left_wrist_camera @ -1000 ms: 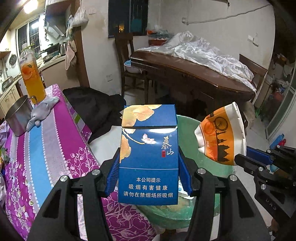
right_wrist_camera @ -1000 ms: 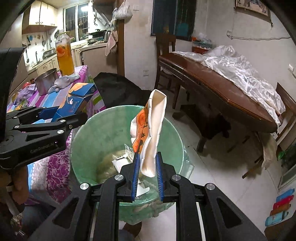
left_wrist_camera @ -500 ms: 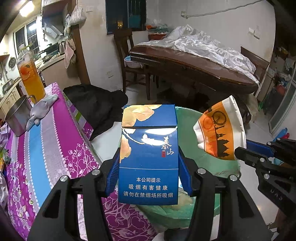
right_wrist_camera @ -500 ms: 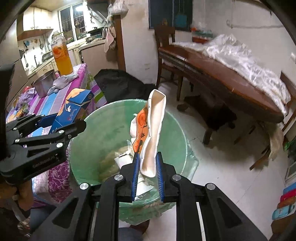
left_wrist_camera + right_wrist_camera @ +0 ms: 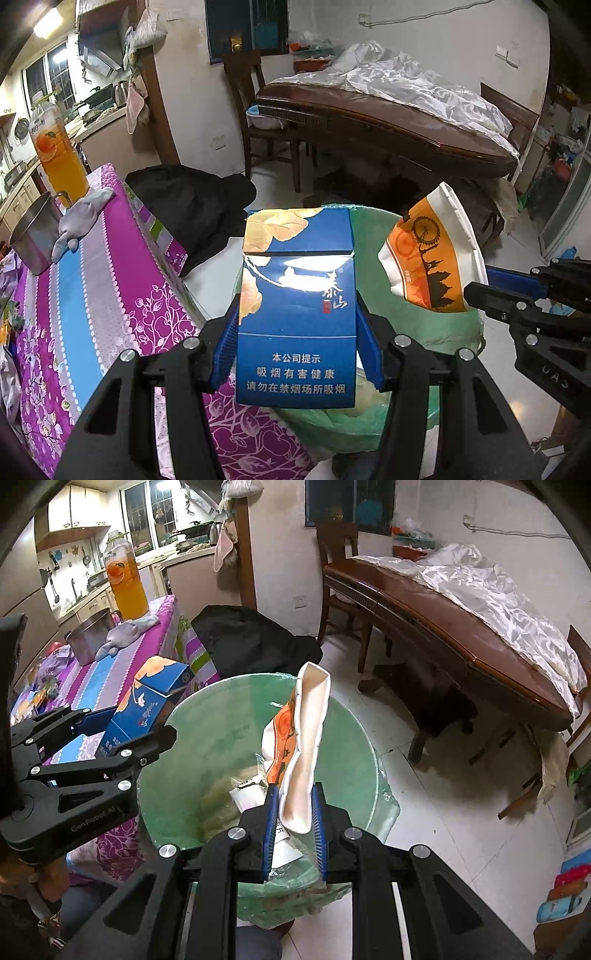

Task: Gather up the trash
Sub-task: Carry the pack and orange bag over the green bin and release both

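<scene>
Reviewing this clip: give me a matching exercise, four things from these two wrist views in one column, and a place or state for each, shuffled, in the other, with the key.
Things:
1. blue cigarette box
2. crushed paper cup
3. orange drink bottle
4. metal pot

Places or states:
A. standing at the far end of the purple tablecloth
B. clamped in the right gripper above the green bin
C. on the cloth, a grey rag against it
D. clamped upright in the left gripper

Pairs: 1-D, 2-B, 3-A, 4-C
</scene>
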Demonstrator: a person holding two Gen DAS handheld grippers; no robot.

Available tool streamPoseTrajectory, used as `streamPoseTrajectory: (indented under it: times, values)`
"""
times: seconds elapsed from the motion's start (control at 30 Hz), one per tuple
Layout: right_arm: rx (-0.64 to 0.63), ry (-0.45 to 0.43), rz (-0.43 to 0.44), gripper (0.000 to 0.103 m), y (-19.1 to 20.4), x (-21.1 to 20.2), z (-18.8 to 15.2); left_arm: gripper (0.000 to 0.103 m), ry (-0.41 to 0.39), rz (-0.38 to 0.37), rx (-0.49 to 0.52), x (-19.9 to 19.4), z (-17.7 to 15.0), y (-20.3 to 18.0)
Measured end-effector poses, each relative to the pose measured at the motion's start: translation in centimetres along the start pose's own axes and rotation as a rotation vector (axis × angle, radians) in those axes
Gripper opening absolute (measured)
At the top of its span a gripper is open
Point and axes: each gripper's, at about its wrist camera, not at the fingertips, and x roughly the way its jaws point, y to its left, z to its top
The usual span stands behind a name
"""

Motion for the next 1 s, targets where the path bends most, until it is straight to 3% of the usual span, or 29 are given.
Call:
streamPoseTrajectory:
  times: [0.07,0.1,0.17,0.53,1.0]
  values:
    - [0.015,-0.011,0.000,0.021,-0.3,-0.1,0.0,0.054,0.002,0.001,0.000,0.1,0.0,0.0]
    - [0.017,-0.013,0.001,0.032,-0.4,-0.1,-0.1,0.059,0.009,0.003,-0.003,0.2,0.0,0.0]
    - [0.025,-0.030,0.002,0.042,-0.6,-0.4,-0.1,0.070,0.003,0.009,-0.011,0.2,0.0,0.2]
    - [0.047,-0.070,0.002,0.042,-1.1,-1.5,-0.6,0.072,-0.008,0.019,-0.014,-0.4,0.0,0.3]
    - [0.018,-0.199,-0.001,0.056,1.2,-6.0,-0.6,0.072,-0.025,0.036,-0.026,-1.8,-0.9,1.5]
